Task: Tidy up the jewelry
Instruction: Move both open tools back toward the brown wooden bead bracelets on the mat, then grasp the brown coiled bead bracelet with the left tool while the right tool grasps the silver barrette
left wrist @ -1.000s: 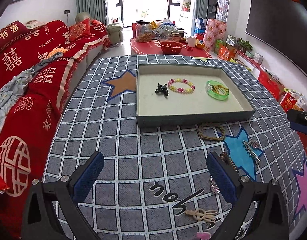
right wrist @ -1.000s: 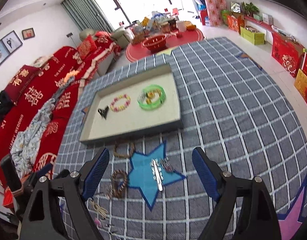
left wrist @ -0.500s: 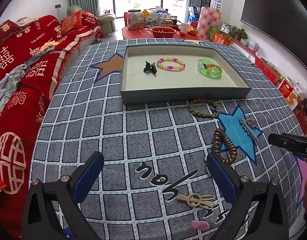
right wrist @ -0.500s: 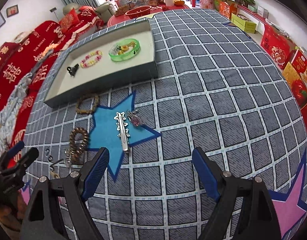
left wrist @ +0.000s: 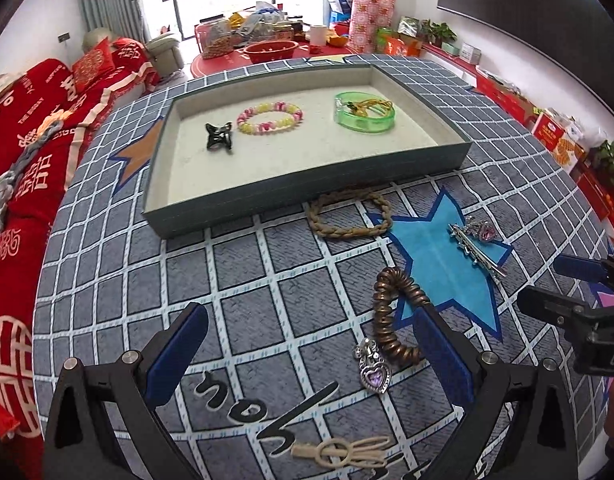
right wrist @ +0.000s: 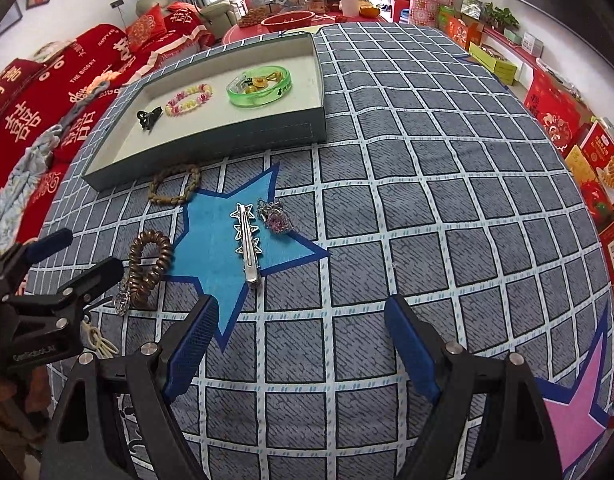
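Left gripper (left wrist: 309, 354): jaws spread, nothing between the pads. Right gripper (right wrist: 301, 342): jaws spread wide, empty, hovering over bare cloth.

Loose on the checked tablecloth (right wrist: 447, 184), nearest first:
- cream knotted hair tie (left wrist: 343, 452), at the near edge, by the black lettering.
- purple heart charm (left wrist: 374, 374), touching the coil's near end.
- bronze spiral hair coil (left wrist: 393, 316), just beside the left gripper's right-hand finger.
- silver star hair clip (right wrist: 247, 242), on the blue star (right wrist: 215, 240).
- pink-stone charm (right wrist: 276, 218), just beside the clip.
- braided tan bracelet (left wrist: 349, 214), close against the tray's front wall.

Stowed in the grey tray (left wrist: 307, 194), farther off:
- black claw clip (left wrist: 219, 137).
- pink-and-yellow bead bracelet (left wrist: 270, 117).
- green bangle (left wrist: 365, 118), with a gold piece inside its ring; what it is cannot be told.

Status, by judgement: three or four pieces put away, six outstanding; under halfway. Neither gripper holds anything; the coil and the star clip look like the nearest next picks.
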Available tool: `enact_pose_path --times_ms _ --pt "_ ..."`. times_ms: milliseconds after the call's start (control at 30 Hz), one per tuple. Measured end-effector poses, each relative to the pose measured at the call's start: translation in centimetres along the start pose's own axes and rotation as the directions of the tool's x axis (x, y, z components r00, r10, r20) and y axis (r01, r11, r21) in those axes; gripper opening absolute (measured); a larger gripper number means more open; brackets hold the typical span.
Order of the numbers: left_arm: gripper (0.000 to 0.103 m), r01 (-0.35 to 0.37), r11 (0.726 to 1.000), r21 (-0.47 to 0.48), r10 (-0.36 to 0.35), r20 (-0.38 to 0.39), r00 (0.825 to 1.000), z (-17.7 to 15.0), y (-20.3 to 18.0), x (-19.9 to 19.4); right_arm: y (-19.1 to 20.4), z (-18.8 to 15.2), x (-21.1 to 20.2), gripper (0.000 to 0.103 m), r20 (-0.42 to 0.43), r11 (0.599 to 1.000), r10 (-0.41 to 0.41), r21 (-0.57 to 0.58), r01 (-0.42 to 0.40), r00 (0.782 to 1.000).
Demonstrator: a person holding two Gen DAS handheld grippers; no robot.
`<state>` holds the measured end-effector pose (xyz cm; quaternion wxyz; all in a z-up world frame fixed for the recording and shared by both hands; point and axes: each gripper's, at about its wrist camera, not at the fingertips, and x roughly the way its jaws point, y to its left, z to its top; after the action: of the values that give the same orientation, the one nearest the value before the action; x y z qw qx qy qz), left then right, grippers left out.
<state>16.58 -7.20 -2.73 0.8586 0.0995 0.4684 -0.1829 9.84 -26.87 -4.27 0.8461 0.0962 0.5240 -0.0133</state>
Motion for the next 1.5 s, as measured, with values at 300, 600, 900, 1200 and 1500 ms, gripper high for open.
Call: enact_pose_path --times_ms 300,600,900,1200,1500 --pt "0.084 0.024 0.999 0.048 -0.021 -0.049 0.999 0.6 -0.8 1.7 1.0 -0.6 0.5 0.069 0.009 0.999 0.01 -0.052 -0.01 1.0" --pt "0.057 0.044 0.997 0.057 -0.041 -0.06 0.997 0.8 -1.1 2.3 3.2 -0.1 1.7 0.052 0.035 0.992 -0.018 -0.121 0.022 0.999" --pt "0.024 0.076 0.996 0.053 -0.074 -0.041 0.996 0.7 -0.8 1.8 4.4 0.4 2.0 0.011 0.037 0.989 -0.018 -0.146 0.023 0.999" --pt "0.024 0.081 0.997 0.0 -0.081 0.05 0.995 1.0 1.3 -1.5 3.4 0.7 -0.2 0.011 0.063 0.994 0.059 -0.093 -0.053 0.996" --pt "0.024 0.074 0.997 -0.037 -0.069 0.127 0.99 2.0 3.4 -4.6 2.2 2.6 -3.0 0.011 0.107 0.991 0.137 -0.025 -0.135 0.985"
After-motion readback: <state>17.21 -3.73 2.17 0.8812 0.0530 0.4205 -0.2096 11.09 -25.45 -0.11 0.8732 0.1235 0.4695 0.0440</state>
